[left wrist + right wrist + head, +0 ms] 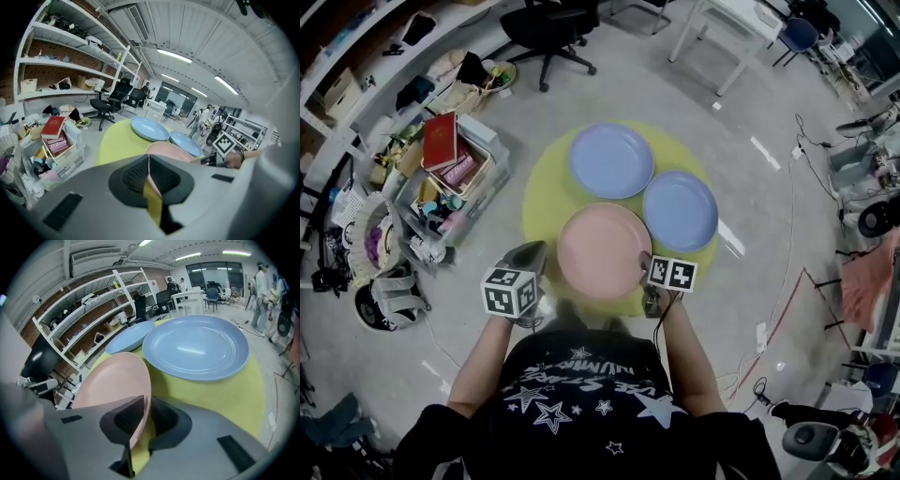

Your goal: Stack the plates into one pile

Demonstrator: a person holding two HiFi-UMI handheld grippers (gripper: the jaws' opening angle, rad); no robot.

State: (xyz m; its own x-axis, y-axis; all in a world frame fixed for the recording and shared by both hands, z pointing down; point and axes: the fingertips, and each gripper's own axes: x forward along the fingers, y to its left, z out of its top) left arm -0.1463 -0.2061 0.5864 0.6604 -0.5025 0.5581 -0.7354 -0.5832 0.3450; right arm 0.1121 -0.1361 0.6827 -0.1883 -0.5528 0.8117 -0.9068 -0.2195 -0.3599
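Pink plate (602, 248) sits at 6 o'clock on the yellow mat (546, 202); blue plates (611, 159) lie at 12 and 3. It looks hard, smooth and easy to break, and not too heavy; the thin rim is the best place to hold. Right gripper (144, 401) pinches that rim at 4 o'clock, jaws only a little apart; left gripper (148, 159) is pressed together, holding nothing.

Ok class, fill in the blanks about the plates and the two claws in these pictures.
Next to the pink plate lie ___ blue plates.
The right claw has the rim of the ___ plate between its jaws.
The left claw is shut and holds ___.
All three plates rest on a round ___ surface.
Missing words: two, pink, nothing, yellow.
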